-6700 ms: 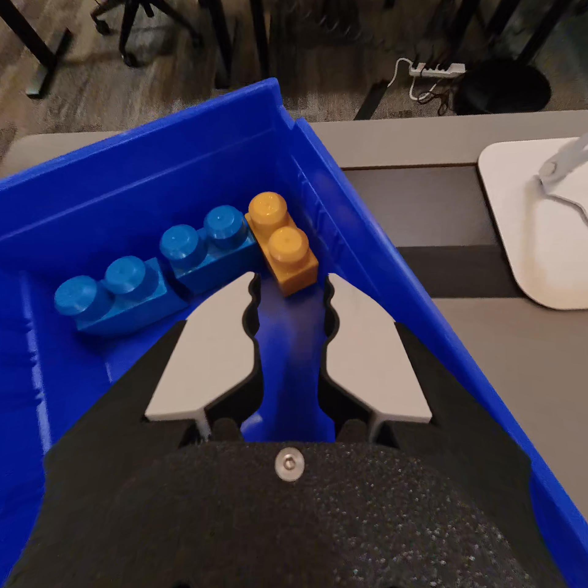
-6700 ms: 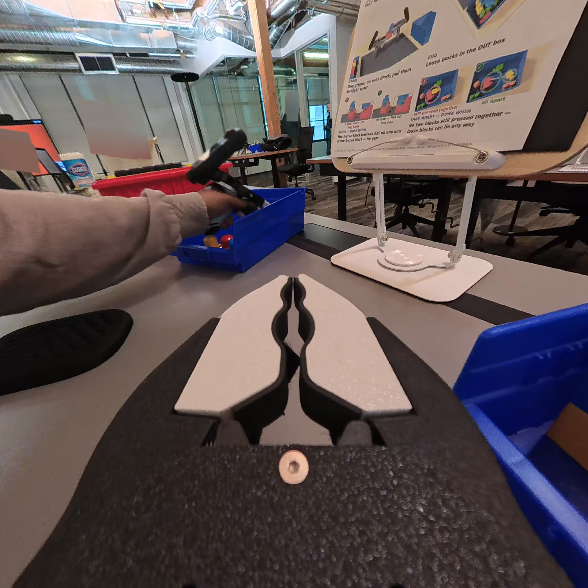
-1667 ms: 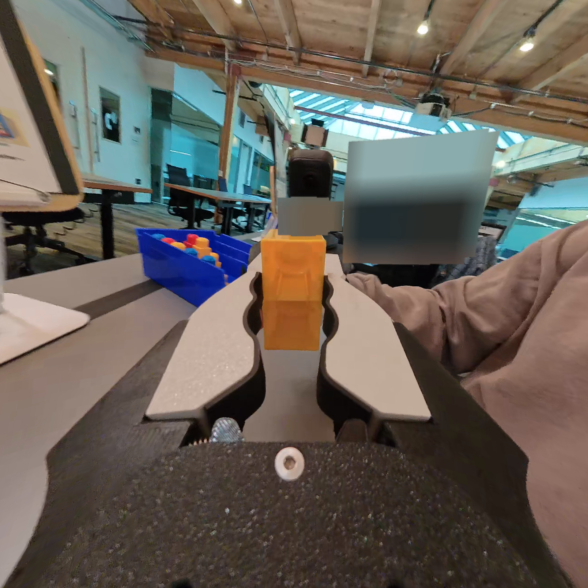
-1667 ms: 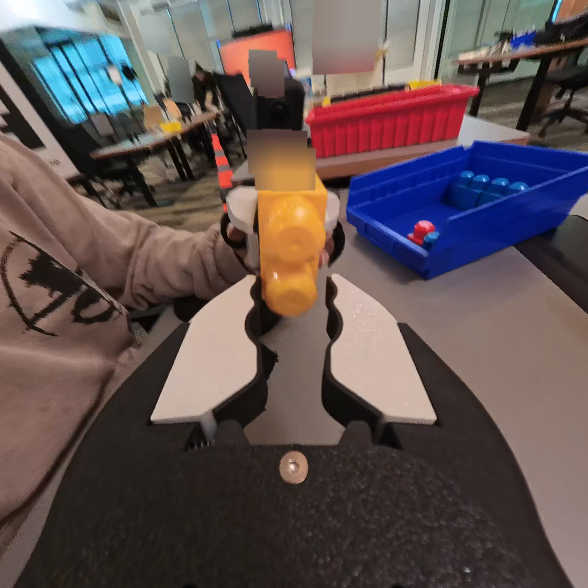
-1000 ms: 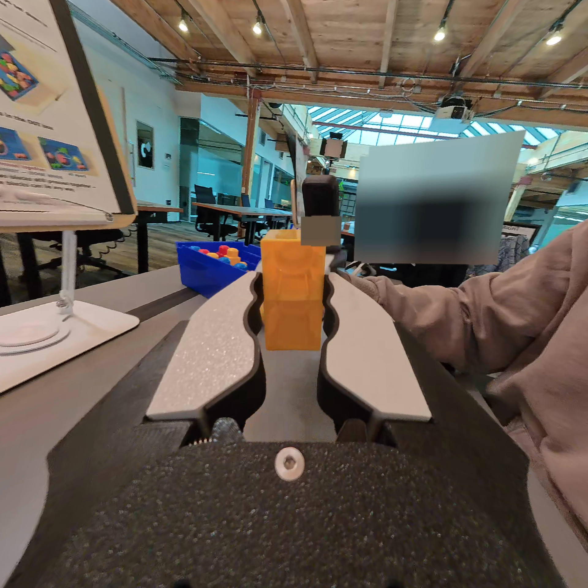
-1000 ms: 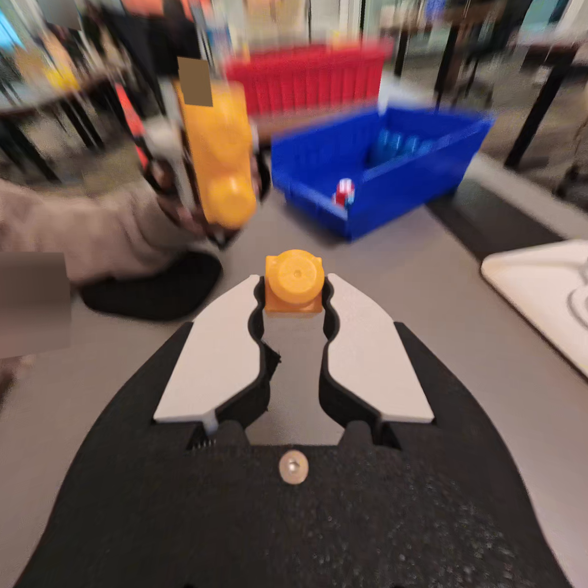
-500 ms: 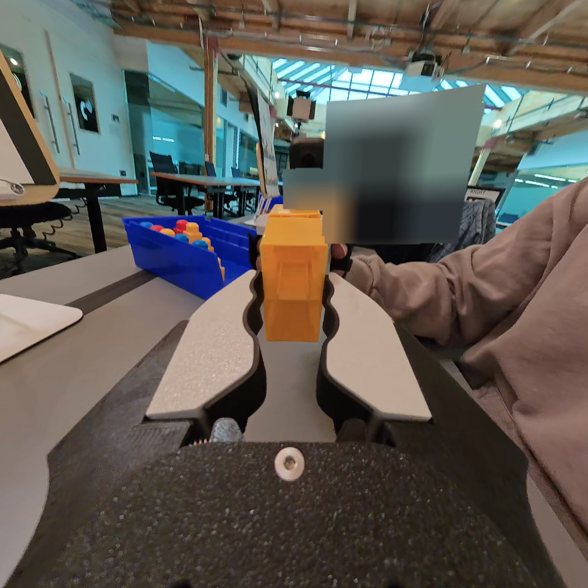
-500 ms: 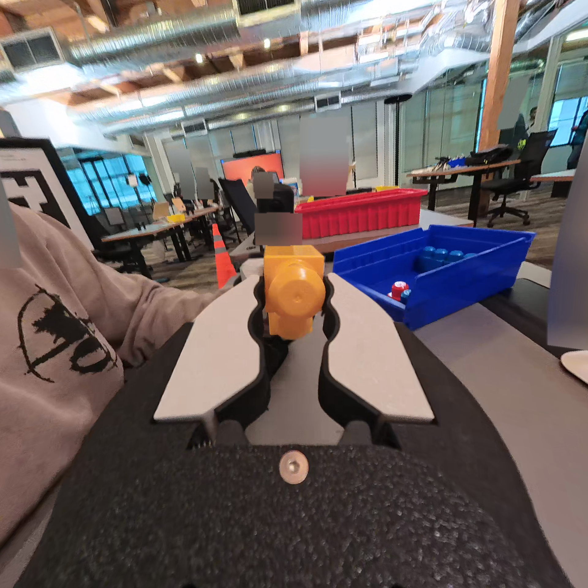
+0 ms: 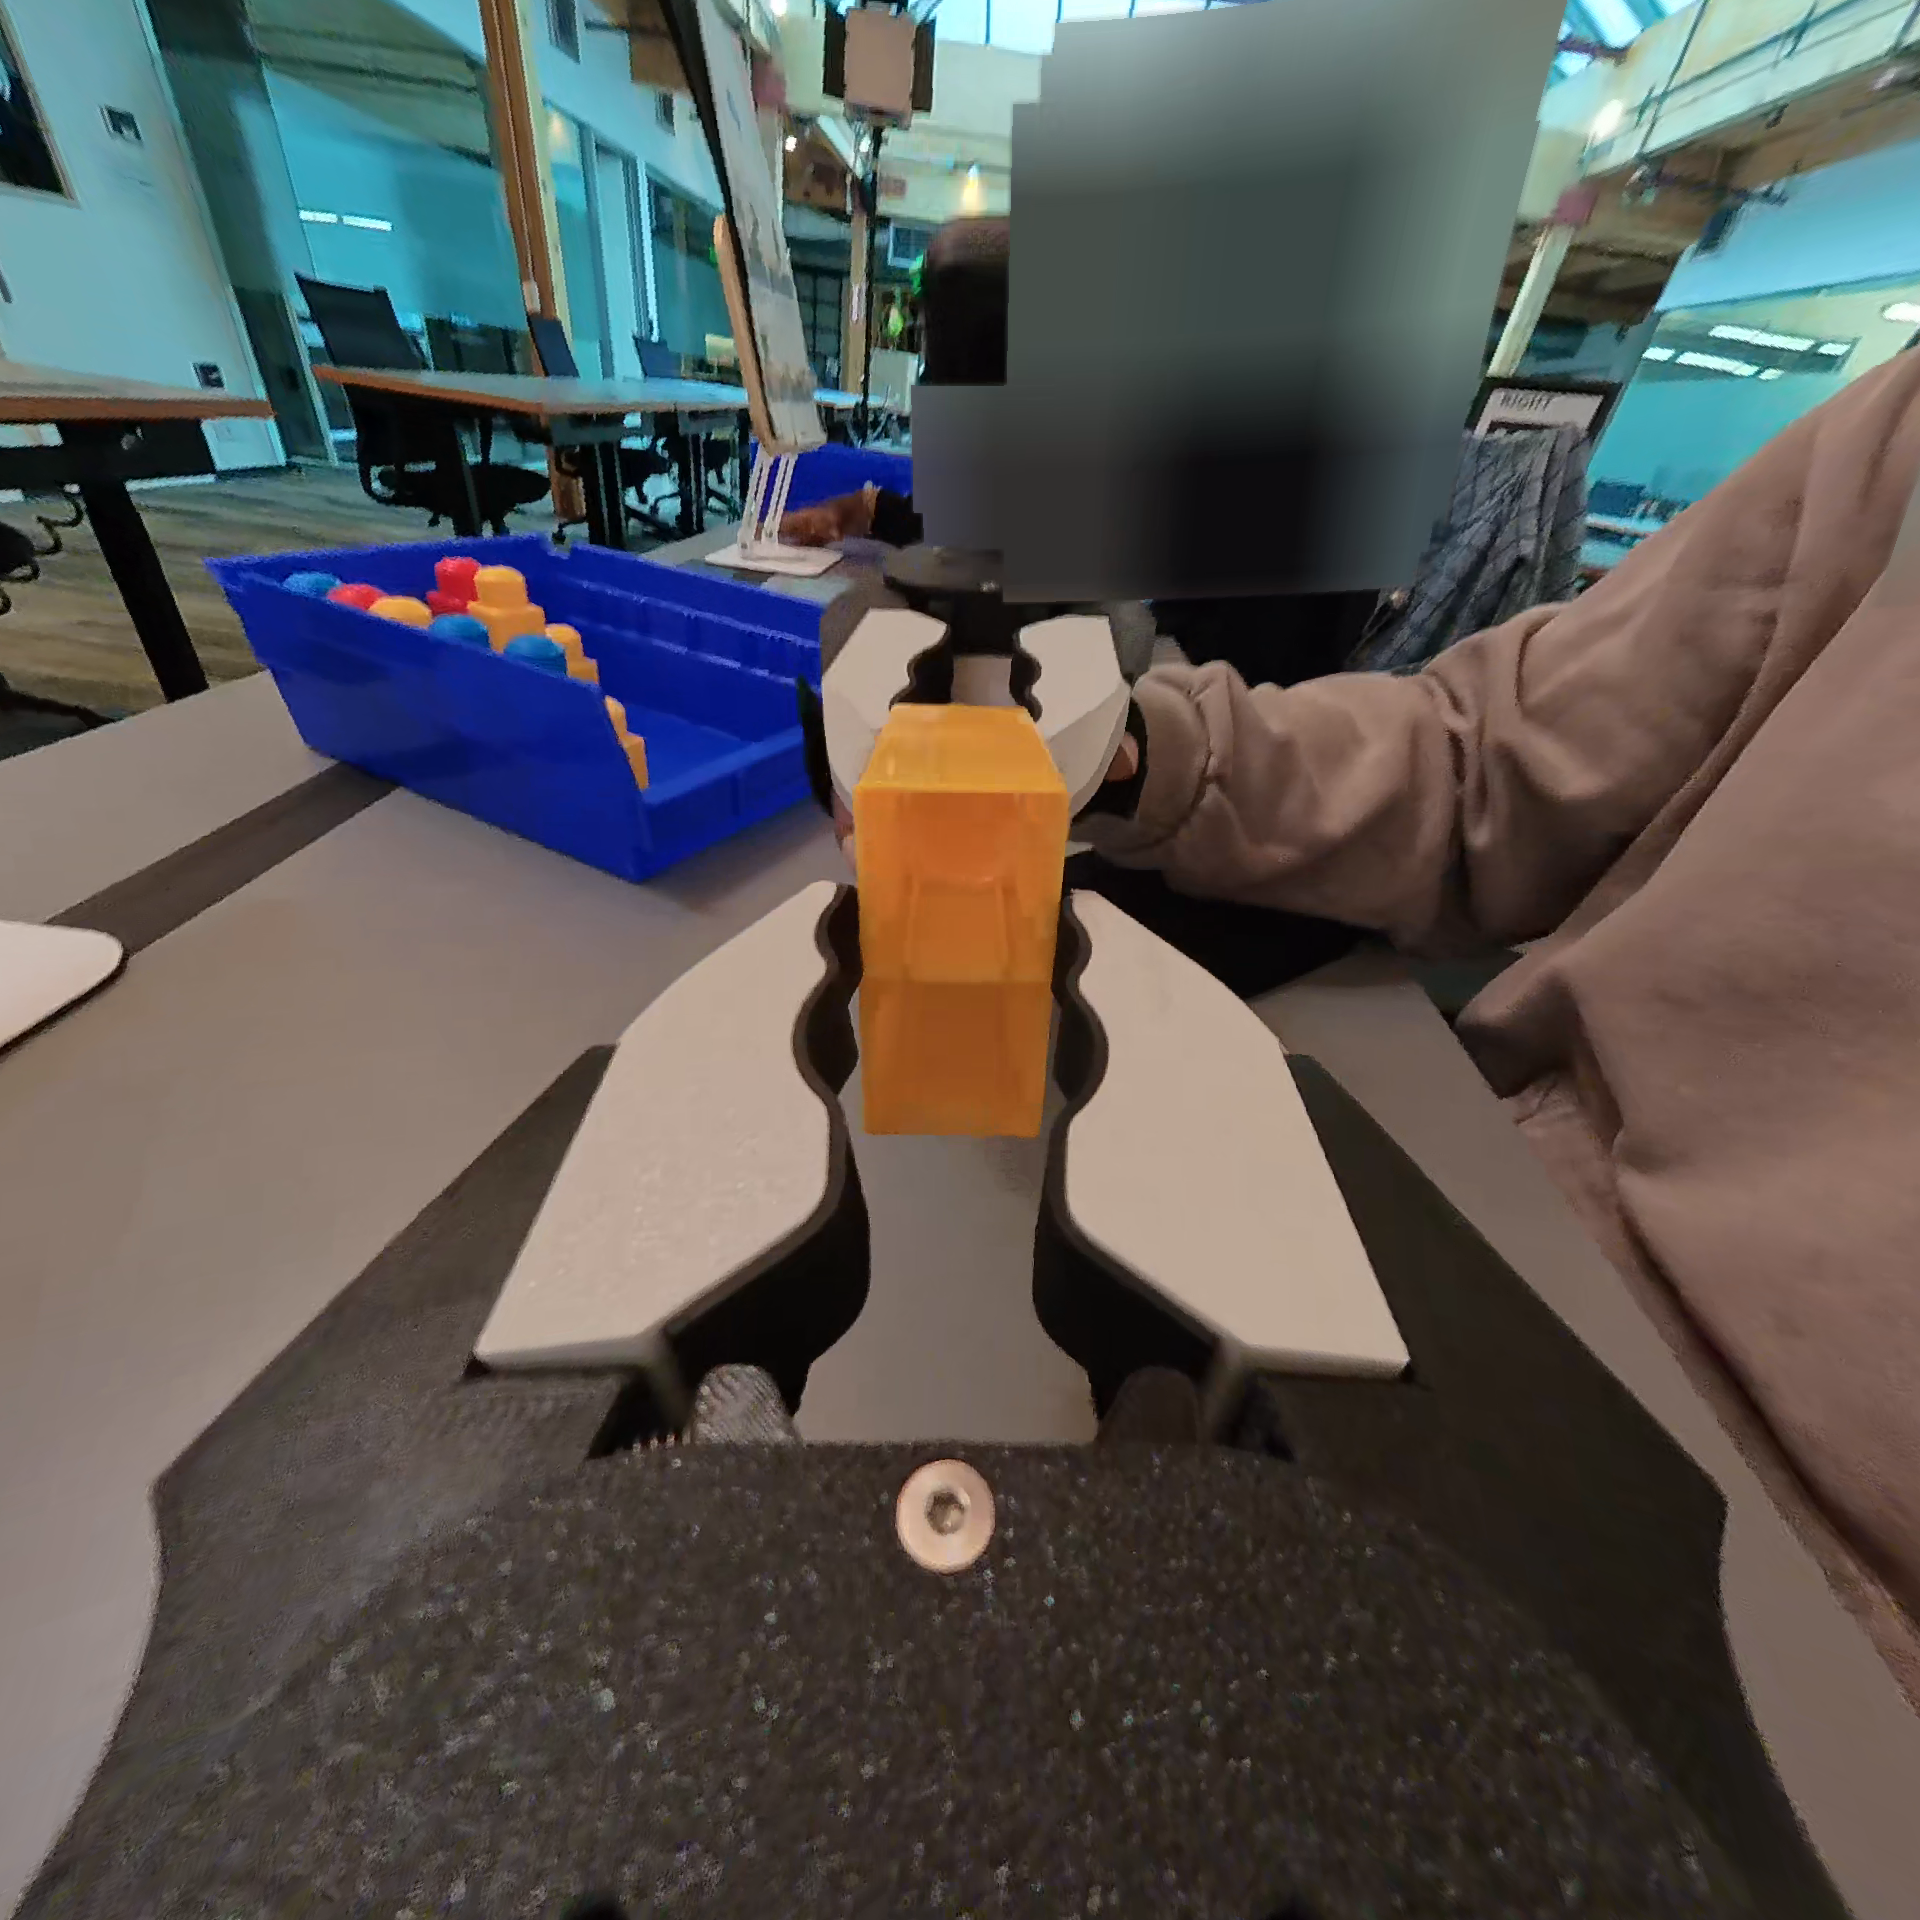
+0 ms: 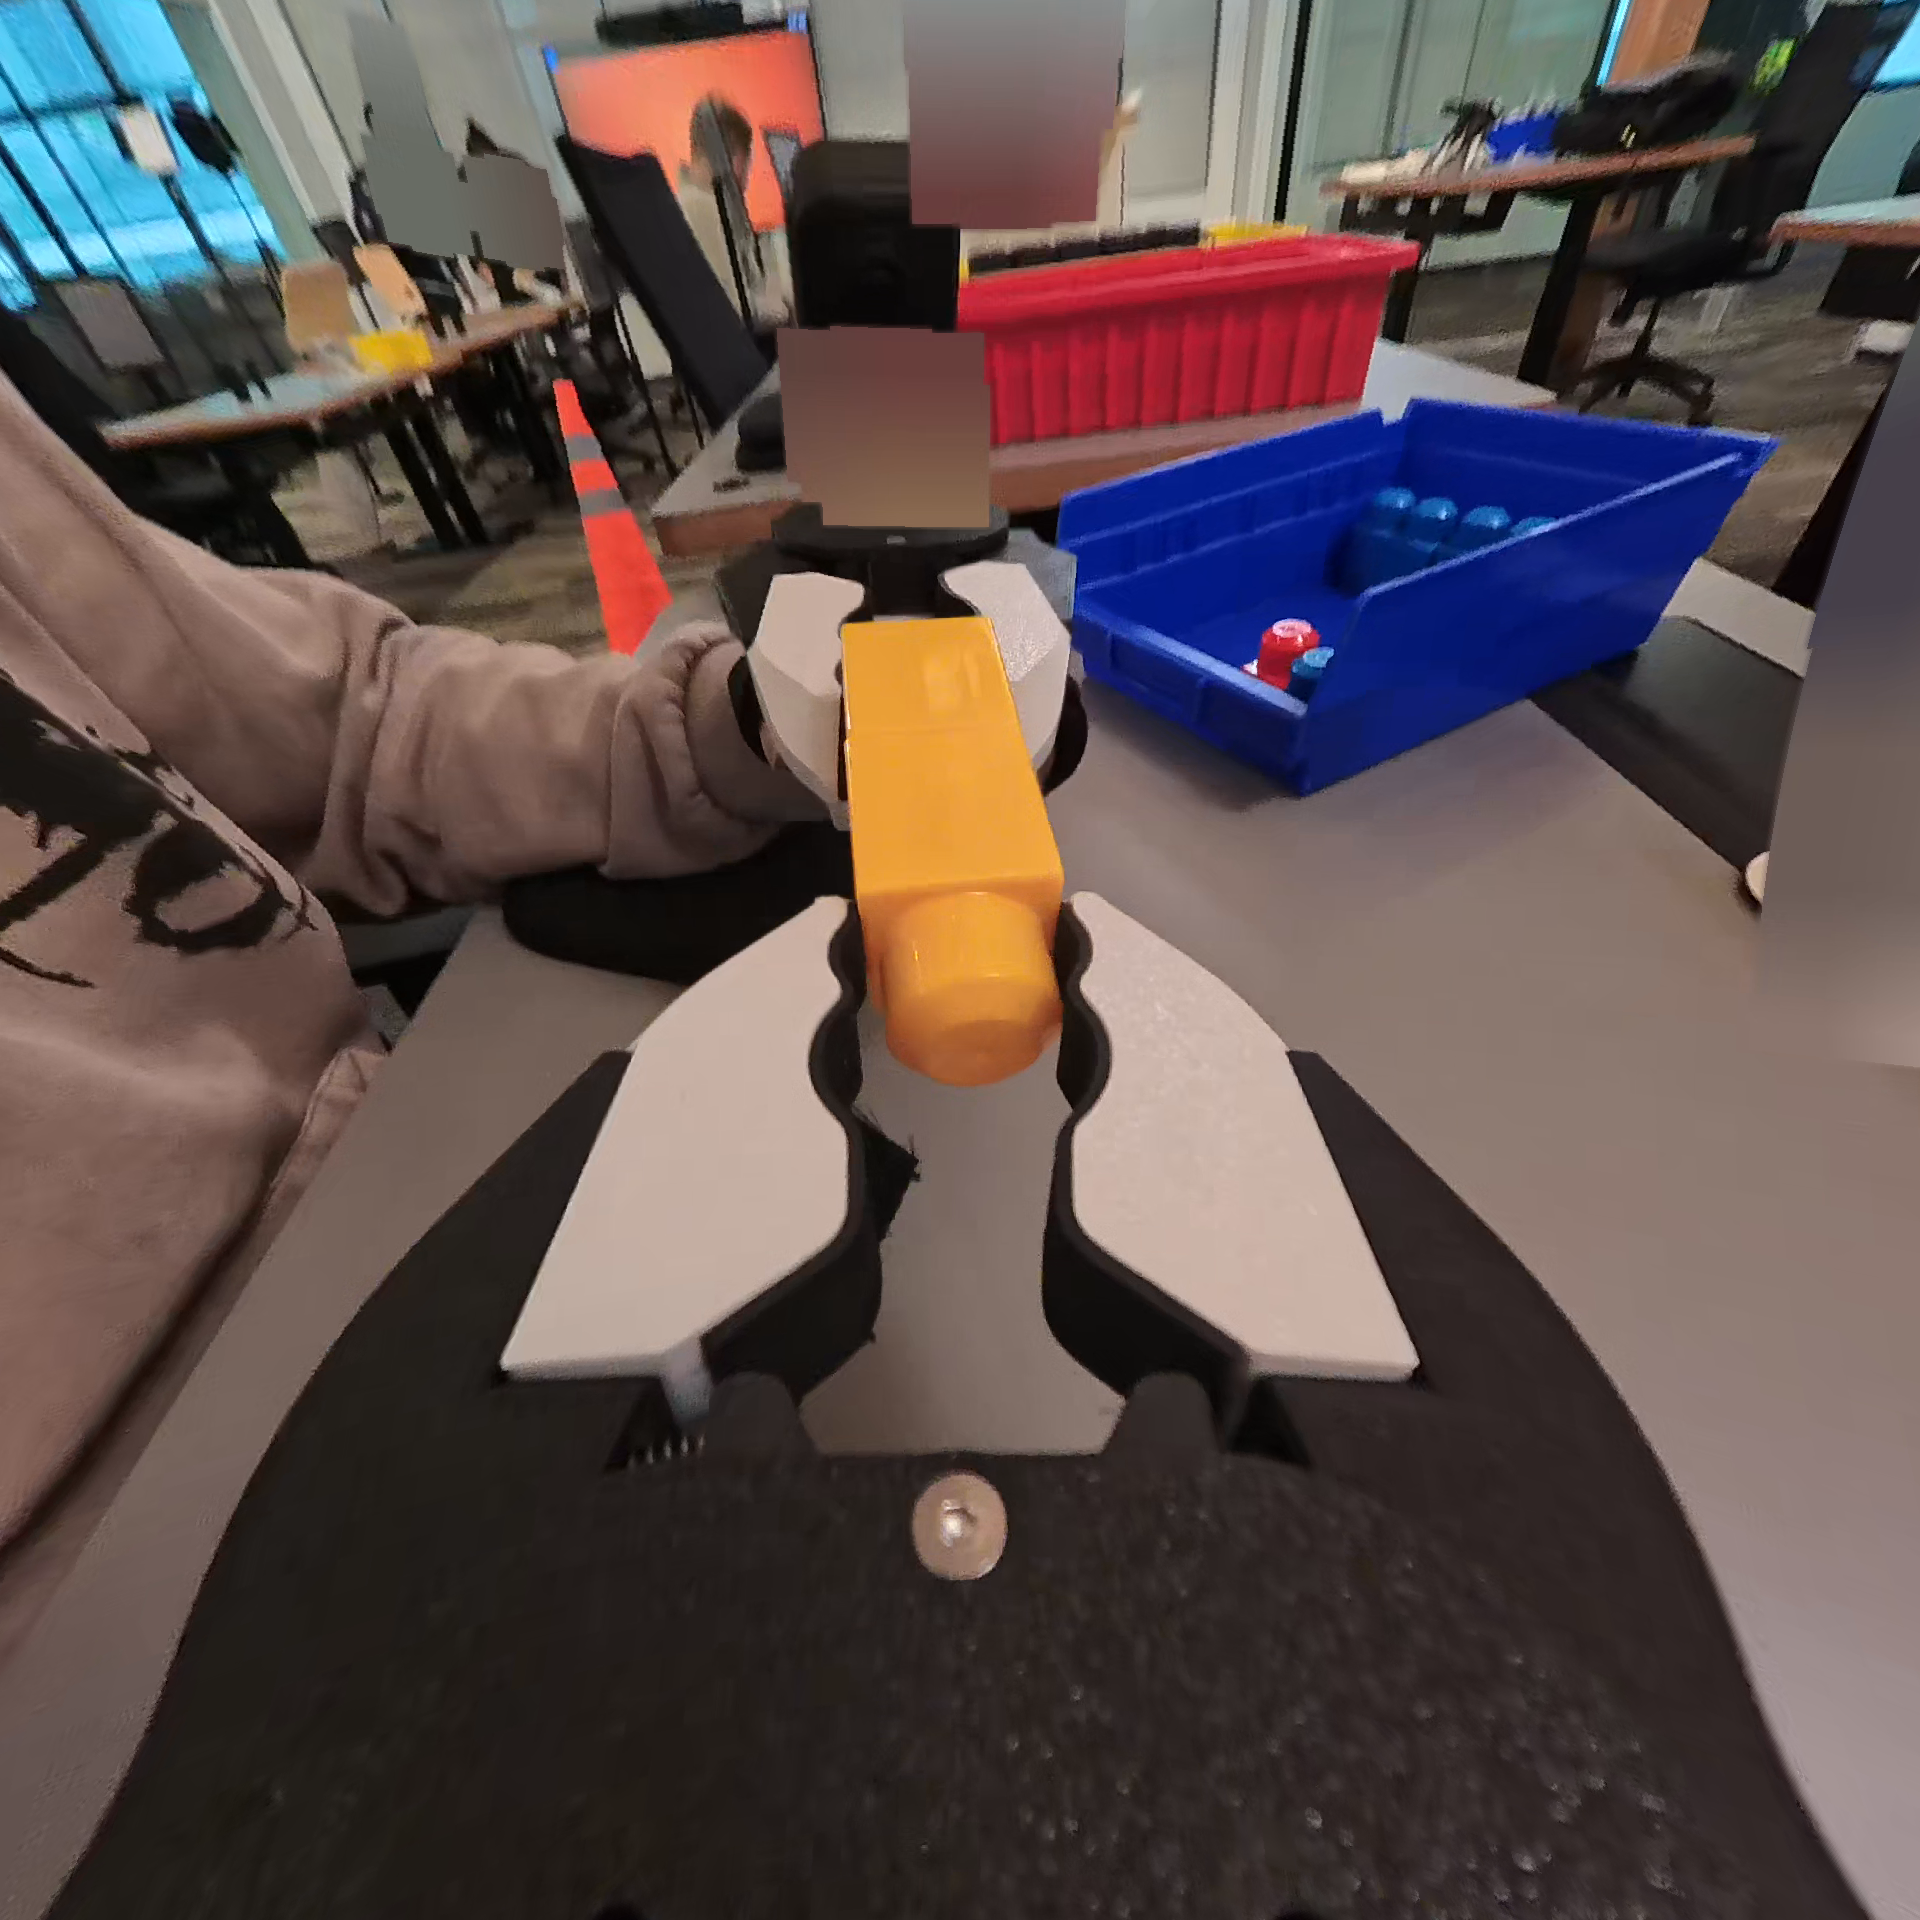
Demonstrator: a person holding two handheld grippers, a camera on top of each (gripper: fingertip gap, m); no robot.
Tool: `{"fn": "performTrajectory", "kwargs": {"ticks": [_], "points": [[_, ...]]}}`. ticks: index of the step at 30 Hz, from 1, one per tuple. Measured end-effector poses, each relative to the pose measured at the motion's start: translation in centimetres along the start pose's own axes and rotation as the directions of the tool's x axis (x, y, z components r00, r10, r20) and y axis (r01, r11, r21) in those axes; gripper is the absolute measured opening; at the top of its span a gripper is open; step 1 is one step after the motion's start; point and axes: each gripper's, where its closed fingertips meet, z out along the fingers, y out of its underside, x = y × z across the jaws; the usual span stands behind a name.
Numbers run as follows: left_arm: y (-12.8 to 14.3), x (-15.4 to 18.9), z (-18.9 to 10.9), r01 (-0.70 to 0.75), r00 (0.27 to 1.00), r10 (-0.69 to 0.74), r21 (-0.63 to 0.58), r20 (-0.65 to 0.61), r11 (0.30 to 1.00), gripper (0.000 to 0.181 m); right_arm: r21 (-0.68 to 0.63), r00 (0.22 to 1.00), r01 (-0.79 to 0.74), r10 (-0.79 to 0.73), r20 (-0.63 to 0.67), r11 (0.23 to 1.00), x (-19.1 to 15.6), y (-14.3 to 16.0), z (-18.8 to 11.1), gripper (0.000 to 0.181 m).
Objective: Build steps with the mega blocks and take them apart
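Between both sets of jaws, each clamped on its orange block (image 9: 951,914) (image 10: 940,790): press squarely along the shared axis, keeping faces flush, without twisting.

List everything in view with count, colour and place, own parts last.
orange blocks: two, orange, end to end between both grippers
fuller blue bin: one, blue, on table, holds red, orange and blue blocks
other blue bin: one, blue, on table, holds blue blocks and a red one
red bin: one, red, farther table
traffic cone: one, orange, floor beyond
table: one, grey, underneath
sleeve: one each view, beige
left gripper: one, black, white jaws shut on blocks
right gripper: same
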Motion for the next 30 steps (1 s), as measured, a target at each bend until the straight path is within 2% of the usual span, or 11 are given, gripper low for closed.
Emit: {"fn": "performTrajectory", "kwargs": {"ticks": [5, 11, 14, 17, 20, 23, 25, 27, 30], "points": [[-1.3, 0.7, -0.6, 0.023, 0.999, -0.020, 0.091, -0.037, 0.996, 0.036, 0.120, 0.999, -0.042, 0.040, 0.016, 0.992, -0.8, -1.1, -1.6, 0.034], [-1.3, 1.4, -0.2, 0.027, 0.997, -0.020, 0.097, -0.068, 0.995, 0.036, 0.182, 1.000, -0.017, 0.013, 0.023, 0.983, -1.9, -2.0, -1.8, 0.029], [-0.9, 1.3, 0.4, 0.016, 0.999, -0.013, 0.077, -0.039, 0.997, 0.035, 0.130, 1.000, -0.004, 0.003, 0.011, 0.991, -1.9, -2.0, -2.3, 0.029], [-0.4, 0.0, 0.8, 0.021, 0.999, -0.025, 0.063, 0.049, 0.998, 0.035, -0.009, 0.996, 0.077, -0.078, -0.038, 0.997, -1.1, -2.3, -4.1, 0.029], [-0.8, -2.2, -0.4, 0.040, 0.983, -0.058, 0.103, 0.173, 0.994, 0.025, -0.195, 0.972, 0.170, -0.197, -0.128, 0.966, 1.5, -3.4, -8.5, 0.029], [-1.0, -4.8, -2.2, -0.003, 0.939, -0.036, 0.113, 0.343, 0.994, 0.012, -0.420, 0.932, 0.145, -0.267, -0.246, 0.896, 6.3, -4.2, -14.9, 0.029], [-1.3, -5.8, -3.3, -0.053, 0.904, 0.001, 0.109, 0.428, 0.993, 0.001, -0.570, 0.906, 0.050, -0.277, -0.319, 0.820, 10.1, -3.8, -19.7, 0.029], [-1.7, -6.5, -4.4, -0.093, 0.865, 0.026, 0.109, 0.501, 0.990, 0.000, -0.690, 0.884, -0.077, -0.271, -0.382, 0.720, 13.7, -2.5, -24.4, 0.029], [-2.1, -7.7, -5.9, -0.138, 0.792, 0.055, 0.090, 0.608, 0.986, 0.000, -0.766, 0.848, -0.247, -0.251, -0.468, 0.593, 18.2, 0.2, -30.1, 0.029]]}}
